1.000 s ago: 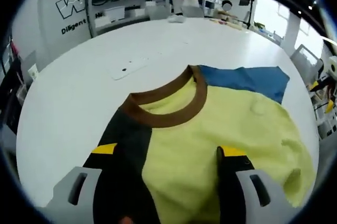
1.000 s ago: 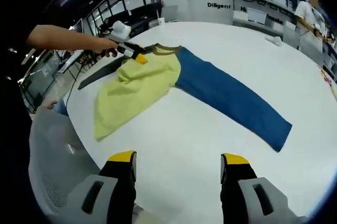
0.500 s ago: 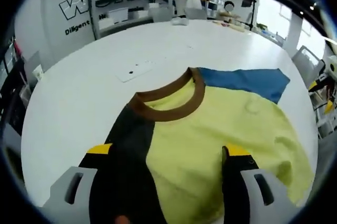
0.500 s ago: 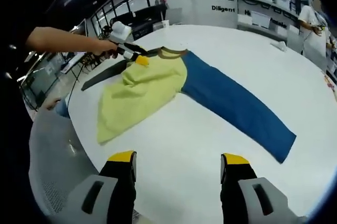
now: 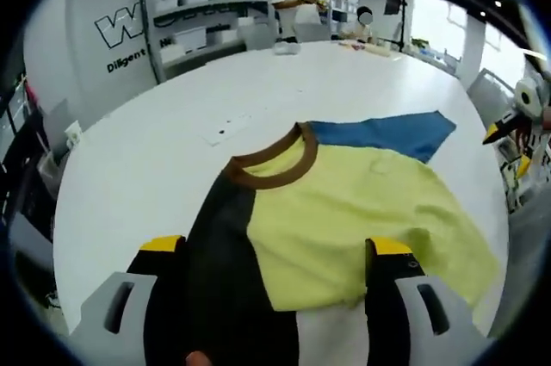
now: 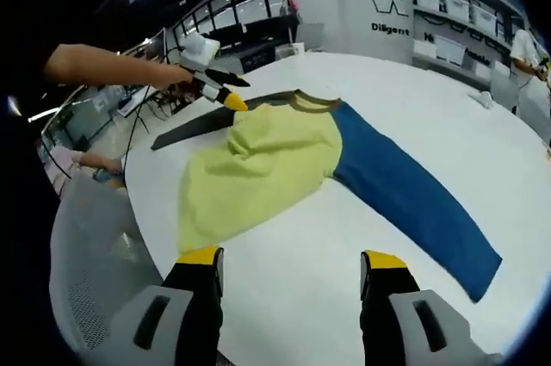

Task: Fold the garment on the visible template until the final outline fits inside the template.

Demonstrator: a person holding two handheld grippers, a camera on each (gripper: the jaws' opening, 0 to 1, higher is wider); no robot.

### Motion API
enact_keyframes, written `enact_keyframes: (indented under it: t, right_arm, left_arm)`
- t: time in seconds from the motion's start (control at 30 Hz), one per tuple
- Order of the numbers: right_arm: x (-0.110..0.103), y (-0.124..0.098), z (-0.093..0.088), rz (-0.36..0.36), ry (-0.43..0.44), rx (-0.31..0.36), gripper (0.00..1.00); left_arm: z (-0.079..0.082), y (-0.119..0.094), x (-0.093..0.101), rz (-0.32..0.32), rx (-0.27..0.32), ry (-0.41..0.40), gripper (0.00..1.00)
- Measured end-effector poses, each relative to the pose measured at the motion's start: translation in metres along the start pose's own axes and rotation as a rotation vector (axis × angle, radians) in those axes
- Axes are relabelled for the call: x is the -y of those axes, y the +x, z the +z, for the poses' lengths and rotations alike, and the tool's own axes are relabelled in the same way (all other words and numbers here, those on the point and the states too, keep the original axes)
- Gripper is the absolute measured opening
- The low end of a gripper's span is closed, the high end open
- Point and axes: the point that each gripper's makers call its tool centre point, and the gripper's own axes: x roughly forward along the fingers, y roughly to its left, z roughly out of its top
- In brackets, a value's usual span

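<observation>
Garment (image 6: 267, 164) yellow body, blue sleeve, dark sleeve, brown collar, both grippers' fingers spread.

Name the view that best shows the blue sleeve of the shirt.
The right gripper view: the blue sleeve lies there at full length, stretched flat across the white table. The left gripper view catches just a short foreshortened piece of it beyond the brown collar.

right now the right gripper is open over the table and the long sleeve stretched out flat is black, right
Not quite: the stretched-out long sleeve is blue, as the right gripper view shows. The black sleeve lies on the other side, by the left gripper. The right gripper is open over the table.
</observation>
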Motion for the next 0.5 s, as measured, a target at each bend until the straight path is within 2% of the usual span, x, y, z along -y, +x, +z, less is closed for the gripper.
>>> enact_keyframes:
  t: [0.17, 0.5]
  right_arm:
    - [-0.017, 0.007, 0.006, 0.027, -0.034, 0.007, 0.62]
    - [-0.042, 0.017, 0.012, 0.065, -0.086, 0.016, 0.61]
  left_arm:
    - [-0.001, -0.017, 0.007, 0.003, 0.019, 0.044, 0.82]
    - [0.000, -0.048, 0.013, 0.019, 0.046, 0.056, 0.85]
